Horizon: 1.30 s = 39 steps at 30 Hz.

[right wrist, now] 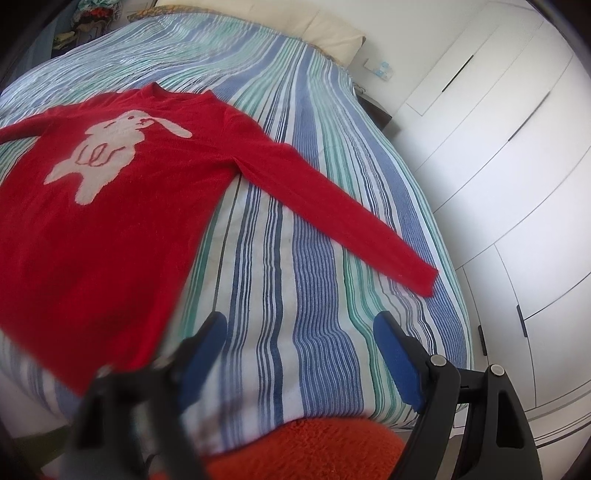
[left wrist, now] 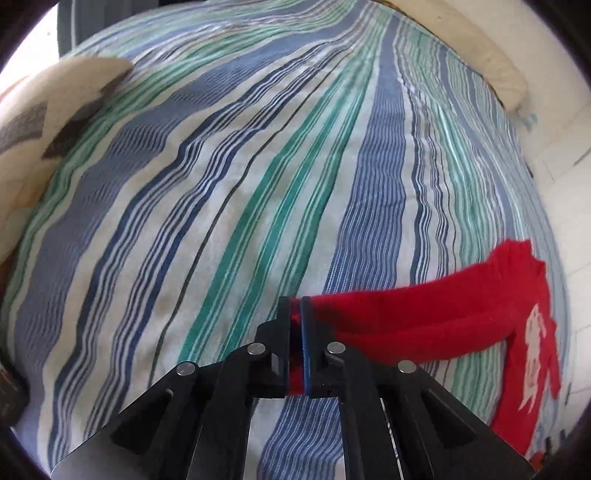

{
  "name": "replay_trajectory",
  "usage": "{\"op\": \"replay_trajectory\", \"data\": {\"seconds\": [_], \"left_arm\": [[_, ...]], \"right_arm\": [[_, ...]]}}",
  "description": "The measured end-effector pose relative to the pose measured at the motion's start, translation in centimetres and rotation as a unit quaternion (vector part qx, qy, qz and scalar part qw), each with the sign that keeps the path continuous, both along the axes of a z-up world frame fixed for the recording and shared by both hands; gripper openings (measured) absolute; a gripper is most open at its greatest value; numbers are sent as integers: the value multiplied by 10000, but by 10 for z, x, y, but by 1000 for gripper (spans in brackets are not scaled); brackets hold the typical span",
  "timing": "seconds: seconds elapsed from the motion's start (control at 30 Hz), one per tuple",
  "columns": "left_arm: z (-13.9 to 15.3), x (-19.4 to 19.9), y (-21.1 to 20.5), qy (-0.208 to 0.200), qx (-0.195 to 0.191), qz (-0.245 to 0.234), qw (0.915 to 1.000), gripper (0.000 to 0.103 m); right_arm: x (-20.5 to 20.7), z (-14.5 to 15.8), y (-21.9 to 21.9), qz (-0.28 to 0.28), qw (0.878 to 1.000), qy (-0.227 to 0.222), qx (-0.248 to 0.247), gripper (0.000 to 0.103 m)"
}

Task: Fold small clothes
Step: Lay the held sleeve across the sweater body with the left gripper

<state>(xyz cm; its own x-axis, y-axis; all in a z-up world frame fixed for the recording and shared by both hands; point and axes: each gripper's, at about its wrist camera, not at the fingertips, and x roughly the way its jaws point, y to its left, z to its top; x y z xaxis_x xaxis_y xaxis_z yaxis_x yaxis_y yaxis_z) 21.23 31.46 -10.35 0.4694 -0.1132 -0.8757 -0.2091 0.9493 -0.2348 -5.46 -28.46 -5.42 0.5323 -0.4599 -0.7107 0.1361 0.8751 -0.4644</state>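
Only a red sweater (right wrist: 122, 206) on bed (right wrist: 303, 258).

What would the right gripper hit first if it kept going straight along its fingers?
Probably the bare striped bedspread: the open right gripper points between the red sweater body and its spread sleeve, touching neither.

A bed (right wrist: 314, 295) with a blue, green and white striped cover is carrying a red sweater (right wrist: 110, 221), which is lying flat with one sleeve (right wrist: 332, 206) stretching toward the bed's edge. A cream pillow (right wrist: 332, 33) is resting at the far end.
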Motion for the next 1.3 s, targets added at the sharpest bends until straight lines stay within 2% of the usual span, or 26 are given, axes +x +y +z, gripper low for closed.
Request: {"op": "replay_trajectory", "data": {"seconds": [0.07,0.17,0.23,0.37,0.4,0.47,0.5,0.53,0.6,0.73,0.8,0.87,0.93,0.97,1.03,1.07,1.1,1.13,1.23,1.3], "left_arm": [[14,-1,-2,-214,302,63,9993,2],[31,1,12,-498,371,544,9966,2],[29,8,19,-429,347,762,9956,2],[12,10,17,-118,616,691,9956,2],[7,8,19,-42,488,729,9961,3],[-2,3,29,46,-9,851,9964,9],[-5,-1,33,47,-183,933,9955,17],[-6,-6,37,6,-342,988,9945,29],[-9,-17,42,-136,-648,1093,9918,40],[-11,-43,49,-322,-1236,1184,9847,41],[-13,-50,46,-382,-1311,1120,9843,41],[-15,-50,38,-381,-1203,972,9872,42],[-14,-42,28,-407,-1005,818,9907,56],[-14,-37,22,-450,-918,759,9919,57],[-14,-31,14,-528,-749,641,9937,54],[-16,-28,10,-521,-648,599,9947,45],[-18,-25,9,-467,-631,551,9954,15],[-20,-26,11,-416,-771,507,9949,6],[-8,-32,18,-572,-933,574,9923,5],[2,-39,28,-588,-1224,655,9886,5]], "right_arm": [[0,-1,1,10,10000,19,-40,81],[0,-1,1,0,10000,20,-74,81],[0,-1,1,-13,10000,24,-75,81],[1,-1,0,-31,10000,29,-58,81],[0,0,0,-28,10000,18,-65,81],[-1,-1,1,-24,10000,5,-88,81],[-1,-1,1,-22,10000,11,-92,81],[0,-1,1,-20,10000,19,-89,81],[0,-1,1,-14,10000,29,-74,81],[1,-1,0,-23,10000,30,-71,81],[1,-2,1,-31,9999,46,-89,81],[2,-2,2,-19,9999,66,-120,81],[3,-4,3,13,9998,107,-147,81],[4,-5,4,26,9998,134,-158,81],[5,-6,5,44,9997,181,-168,81],[5,-7,5,49,9997,193,-172,81],[5,-7,5,49,9996,195,-177,81],[5,-7,5,47,9997,188,-178,81],[4,-6,5,30,9997,148,-198,81],[4,-6,5,35,9997,141,-201,81]]}}
